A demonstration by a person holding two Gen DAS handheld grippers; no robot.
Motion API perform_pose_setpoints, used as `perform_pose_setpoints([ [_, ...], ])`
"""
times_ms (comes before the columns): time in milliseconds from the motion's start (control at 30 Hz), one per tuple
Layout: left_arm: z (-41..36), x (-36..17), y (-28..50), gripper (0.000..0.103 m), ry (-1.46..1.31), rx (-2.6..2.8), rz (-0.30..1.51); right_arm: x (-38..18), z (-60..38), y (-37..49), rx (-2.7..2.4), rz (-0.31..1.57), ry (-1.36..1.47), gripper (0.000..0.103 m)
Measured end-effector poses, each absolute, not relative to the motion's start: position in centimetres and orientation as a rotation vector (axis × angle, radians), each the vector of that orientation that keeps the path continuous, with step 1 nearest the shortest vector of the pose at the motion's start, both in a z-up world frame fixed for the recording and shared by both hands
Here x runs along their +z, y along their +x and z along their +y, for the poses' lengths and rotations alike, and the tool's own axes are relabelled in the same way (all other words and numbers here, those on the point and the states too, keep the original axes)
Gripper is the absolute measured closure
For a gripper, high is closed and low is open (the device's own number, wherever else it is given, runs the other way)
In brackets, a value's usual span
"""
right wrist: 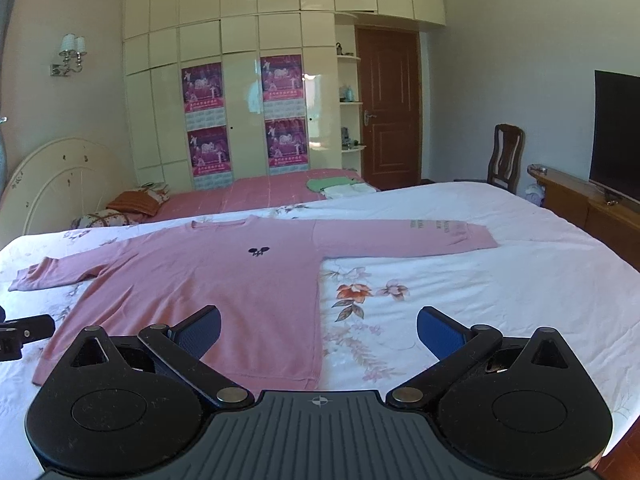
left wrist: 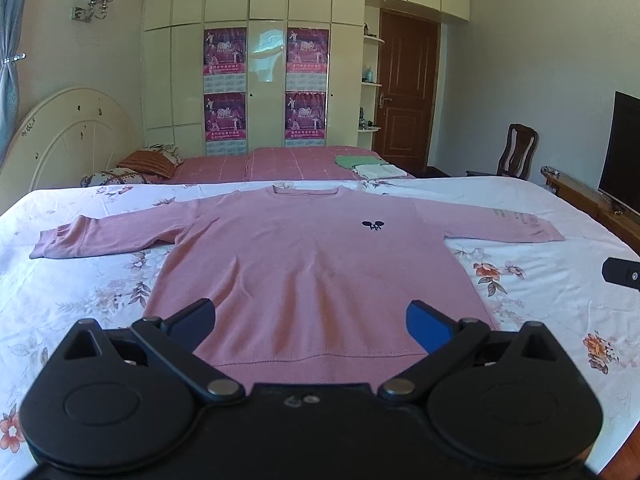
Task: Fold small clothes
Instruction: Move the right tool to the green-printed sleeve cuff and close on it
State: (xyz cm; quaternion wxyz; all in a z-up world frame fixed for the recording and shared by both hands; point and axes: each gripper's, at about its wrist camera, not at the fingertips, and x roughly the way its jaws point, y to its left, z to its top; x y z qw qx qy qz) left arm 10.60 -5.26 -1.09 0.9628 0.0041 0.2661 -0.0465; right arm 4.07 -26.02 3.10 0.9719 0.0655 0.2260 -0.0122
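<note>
The left hand-held gripper [left wrist: 310,320] hangs over the near hem of a pink sweatshirt [left wrist: 312,256], its two blue-padded fingers [left wrist: 426,326] spread wide apart with nothing between them. The right hand-held gripper [right wrist: 318,330] stands just as widely parted and empty, its left finger over the sweatshirt's near right corner and its right finger over bare bedding; a dark edge of it shows at the right border of the left wrist view, and a dark part of the left one shows at the left border of the right wrist view. The pink sweatshirt lies flat and face up on a floral bedspread [left wrist: 532,292], neck opening toward the far side, both long sleeves stretched out to the sides, with a small dark emblem [left wrist: 373,225] on the chest and faint lettering on the right-hand sleeve. Beyond it the bed carries a pink sheet [left wrist: 280,164], where a folded green garment [left wrist: 354,160] and a folded white garment [left wrist: 378,171] lie together, with pillows [left wrist: 146,164] by a cream headboard [left wrist: 68,128]. Behind stand a cream wardrobe [left wrist: 256,68] bearing four purple posters [left wrist: 225,52], a brown door [left wrist: 406,92], a wooden chair [left wrist: 516,150] and a dark television [left wrist: 624,148].
</note>
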Motion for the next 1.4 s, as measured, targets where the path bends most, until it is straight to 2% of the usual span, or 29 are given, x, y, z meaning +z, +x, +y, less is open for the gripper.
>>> perform_pose_setpoints([
  [200,-5.3,-2.3,16.2,0.005,-0.017,-0.081,0.614,2.6,-27.9,9.6,-0.067,0.485,0.11,0.0],
  [267,-5.7,-2.7,17.7,0.01,0.008,-0.091,0.612,2.3,-28.8,11.4,-0.077,0.503,0.111,0.0],
  [500,-6.5,-3.9,23.5,0.018,0.056,-0.064,0.589,1.0,-32.1,16.9,-0.087,0.516,0.164,0.001],
  [567,-6.6,-4.3,25.5,0.023,0.068,-0.048,0.578,0.5,-33.3,18.8,-0.106,0.513,0.178,0.001],
  [700,-6.6,-5.6,29.6,0.026,0.074,-0.026,0.601,-0.7,-36.5,23.2,-0.152,0.502,0.229,0.001],
  [733,-6.6,-6.0,30.5,0.026,0.072,-0.023,0.608,-1.0,-37.4,24.5,-0.17,0.502,0.241,0.002],
  [767,-6.6,-6.5,31.4,0.026,0.072,-0.016,0.617,-1.4,-38.6,25.9,-0.182,0.5,0.257,0.01],
  [800,-6.7,-7.0,32.3,0.026,0.075,-0.008,0.625,-1.8,-39.6,27.1,-0.194,0.506,0.27,0.028],
  [1033,-7.0,-11.0,36.3,0.03,0.087,-0.007,0.705,-5.0,-48.0,33.6,-0.313,0.495,0.388,0.031],
  [1067,-7.2,-11.5,36.7,0.03,0.091,-0.005,0.72,-5.8,-49.4,34.2,-0.332,0.501,0.421,0.035],
  [1100,-7.2,-11.9,36.9,0.03,0.094,-0.005,0.731,-6.7,-51.0,34.9,-0.346,0.516,0.468,0.047],
  [1133,-7.4,-12.2,37.0,0.03,0.1,-0.004,0.742,-7.7,-52.7,35.5,-0.368,0.534,0.519,0.054],
  [1400,-6.2,-12.6,38.0,0.03,0.116,0.038,0.775,-11.6,-60.3,36.7,-0.391,0.559,0.792,0.055],
])
